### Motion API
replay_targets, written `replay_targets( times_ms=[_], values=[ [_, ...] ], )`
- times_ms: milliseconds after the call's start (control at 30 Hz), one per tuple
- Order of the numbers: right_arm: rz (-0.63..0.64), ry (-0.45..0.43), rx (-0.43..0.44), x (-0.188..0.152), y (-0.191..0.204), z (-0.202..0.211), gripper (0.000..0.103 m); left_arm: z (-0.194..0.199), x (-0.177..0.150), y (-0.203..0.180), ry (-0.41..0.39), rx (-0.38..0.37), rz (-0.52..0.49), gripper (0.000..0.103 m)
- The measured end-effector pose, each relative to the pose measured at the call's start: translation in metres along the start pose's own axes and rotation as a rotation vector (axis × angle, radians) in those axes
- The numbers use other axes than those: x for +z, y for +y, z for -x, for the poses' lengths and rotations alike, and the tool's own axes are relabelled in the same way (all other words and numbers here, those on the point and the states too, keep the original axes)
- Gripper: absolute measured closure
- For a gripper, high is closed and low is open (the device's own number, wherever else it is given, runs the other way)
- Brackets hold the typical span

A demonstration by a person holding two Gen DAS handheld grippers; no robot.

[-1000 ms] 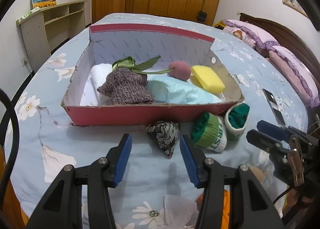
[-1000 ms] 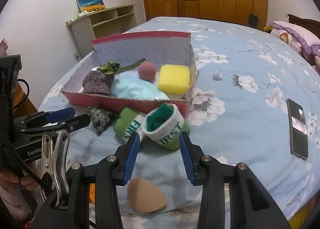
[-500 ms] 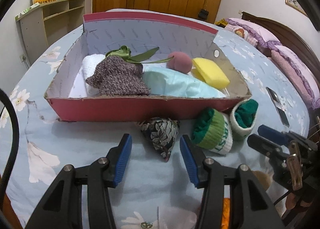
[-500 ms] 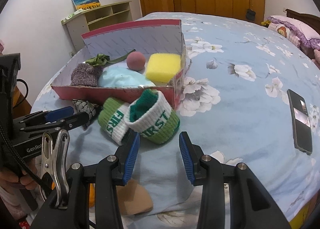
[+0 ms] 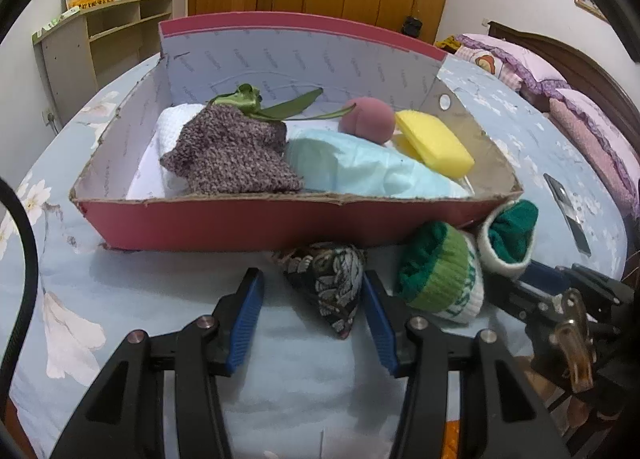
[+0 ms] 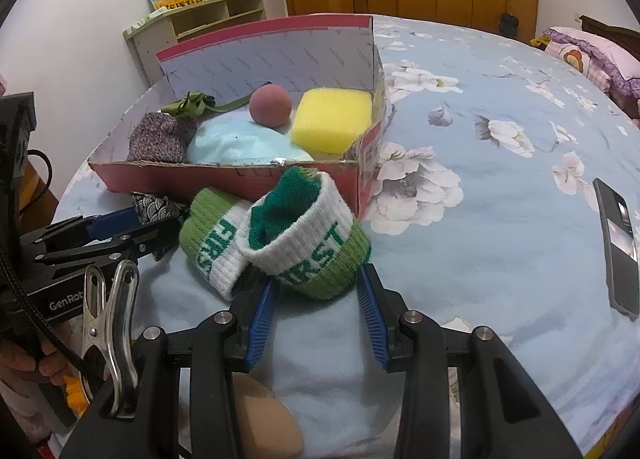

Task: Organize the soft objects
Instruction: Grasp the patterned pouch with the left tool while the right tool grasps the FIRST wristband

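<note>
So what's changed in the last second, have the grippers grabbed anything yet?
Both advanced toward the box. The left gripper now brackets the patterned pouch; the right gripper brackets the nearer green sock roll. Neither has closed. The red box and its contents stayed put.

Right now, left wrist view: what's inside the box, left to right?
white cloth → grey knitted sock → light blue cloth → yellow sponge. The green ribbon and pink ball overlap others, so they are left out.
</note>
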State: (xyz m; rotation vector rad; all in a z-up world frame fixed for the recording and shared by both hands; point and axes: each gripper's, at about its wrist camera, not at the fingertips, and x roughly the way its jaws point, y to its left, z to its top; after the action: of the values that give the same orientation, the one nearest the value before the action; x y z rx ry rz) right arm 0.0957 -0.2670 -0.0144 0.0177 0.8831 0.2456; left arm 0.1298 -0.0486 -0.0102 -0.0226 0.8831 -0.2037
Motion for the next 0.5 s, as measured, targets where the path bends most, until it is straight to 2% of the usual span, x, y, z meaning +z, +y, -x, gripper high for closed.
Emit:
replay_targets(
  times_ms=[333, 500],
  values=[
    [-0.014, 0.0, 0.02, -0.0011, -0.001, -0.0081, 0.061, -0.0052, -0.0024, -0.0032, -0.004, 0.012, -0.017, 0.049],
    [-0.024, -0.011, 0.032, -0.0024, -0.0025, -0.007, 0.069, -0.0026, -0.0051, -0.0053, -0.019, 0.028, -0.028, 0.052]
  ],
)
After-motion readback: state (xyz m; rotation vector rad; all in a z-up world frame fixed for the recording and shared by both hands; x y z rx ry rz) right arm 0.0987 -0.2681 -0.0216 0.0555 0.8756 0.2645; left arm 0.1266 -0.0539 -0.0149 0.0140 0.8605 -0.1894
